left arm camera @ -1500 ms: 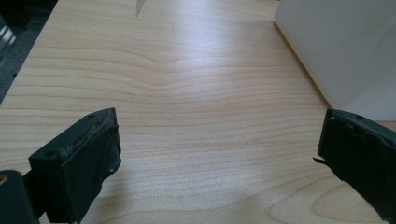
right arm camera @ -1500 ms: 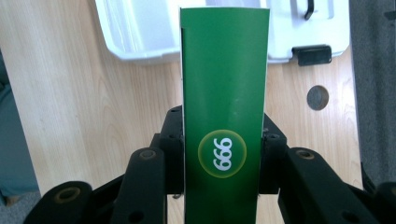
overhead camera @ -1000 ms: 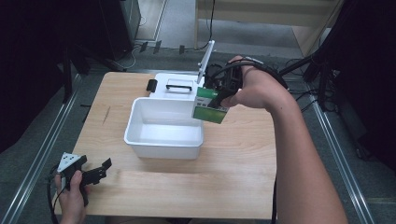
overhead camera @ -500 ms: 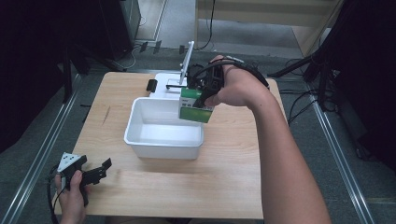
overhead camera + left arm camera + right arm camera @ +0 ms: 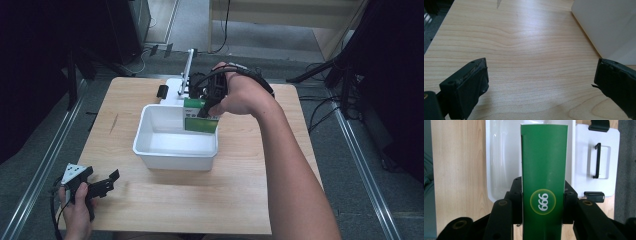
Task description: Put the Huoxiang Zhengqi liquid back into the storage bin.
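Observation:
My right gripper [image 5: 200,111] is shut on a green box [image 5: 201,118] with a white number in a yellow ring, and holds it over the back right part of the white tub [image 5: 172,159]. In the right gripper view the green box [image 5: 544,177] stands between both jaws of the right gripper [image 5: 543,202], with the tub [image 5: 489,157] beneath it. My left gripper [image 5: 102,184] rests at the table's front left corner, open, with nothing between its jaws. In the left gripper view the left gripper [image 5: 540,81] points along bare wood toward the tub's wall [image 5: 606,27].
The tub's white lid [image 5: 172,89] with black clips and a handle lies flat behind the tub; in the right gripper view the lid [image 5: 596,157] is to the right of the tub. Metal rails run along both sides of the wooden table [image 5: 240,190].
My right hand has carried the green box leftward and a little down, from past the tub's back right corner to over its inside. The left gripper has stayed put.

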### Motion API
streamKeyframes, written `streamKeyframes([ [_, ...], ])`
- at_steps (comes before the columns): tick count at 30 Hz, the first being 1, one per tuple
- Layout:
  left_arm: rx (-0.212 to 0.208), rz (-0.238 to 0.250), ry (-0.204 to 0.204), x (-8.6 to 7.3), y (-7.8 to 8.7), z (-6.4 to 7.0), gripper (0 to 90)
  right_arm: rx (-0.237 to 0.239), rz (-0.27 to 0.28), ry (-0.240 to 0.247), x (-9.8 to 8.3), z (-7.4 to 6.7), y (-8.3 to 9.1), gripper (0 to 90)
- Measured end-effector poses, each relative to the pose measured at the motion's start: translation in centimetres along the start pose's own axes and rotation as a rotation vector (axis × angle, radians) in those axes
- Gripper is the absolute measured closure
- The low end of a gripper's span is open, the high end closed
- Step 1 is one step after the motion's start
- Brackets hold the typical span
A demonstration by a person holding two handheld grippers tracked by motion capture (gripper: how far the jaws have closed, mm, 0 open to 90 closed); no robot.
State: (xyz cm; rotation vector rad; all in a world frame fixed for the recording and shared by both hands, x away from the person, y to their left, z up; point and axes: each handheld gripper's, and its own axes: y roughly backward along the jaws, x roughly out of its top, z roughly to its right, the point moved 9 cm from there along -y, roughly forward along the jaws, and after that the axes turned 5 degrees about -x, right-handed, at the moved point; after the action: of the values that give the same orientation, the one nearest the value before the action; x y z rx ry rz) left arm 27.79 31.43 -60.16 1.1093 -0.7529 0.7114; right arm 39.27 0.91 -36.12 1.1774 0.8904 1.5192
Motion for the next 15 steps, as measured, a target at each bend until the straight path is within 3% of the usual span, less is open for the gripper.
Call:
streamKeyframes([
  [3,0.0,0.0,0.0,0.0,0.0,0.0,0.3,0.008,0.004,0.018,0.2,0.0,-0.7,64.3],
  [13,-0.002,-0.001,0.001,0.0,0.0,0.0,0.3,0.035,-0.026,-0.004,0.0,-0.6,-3.1,64.2],
  [15,-0.002,-0.001,0.002,0.0,0.0,0.0,0.3,0.035,-0.026,0.014,0.1,-0.7,-3.7,64.2],
])
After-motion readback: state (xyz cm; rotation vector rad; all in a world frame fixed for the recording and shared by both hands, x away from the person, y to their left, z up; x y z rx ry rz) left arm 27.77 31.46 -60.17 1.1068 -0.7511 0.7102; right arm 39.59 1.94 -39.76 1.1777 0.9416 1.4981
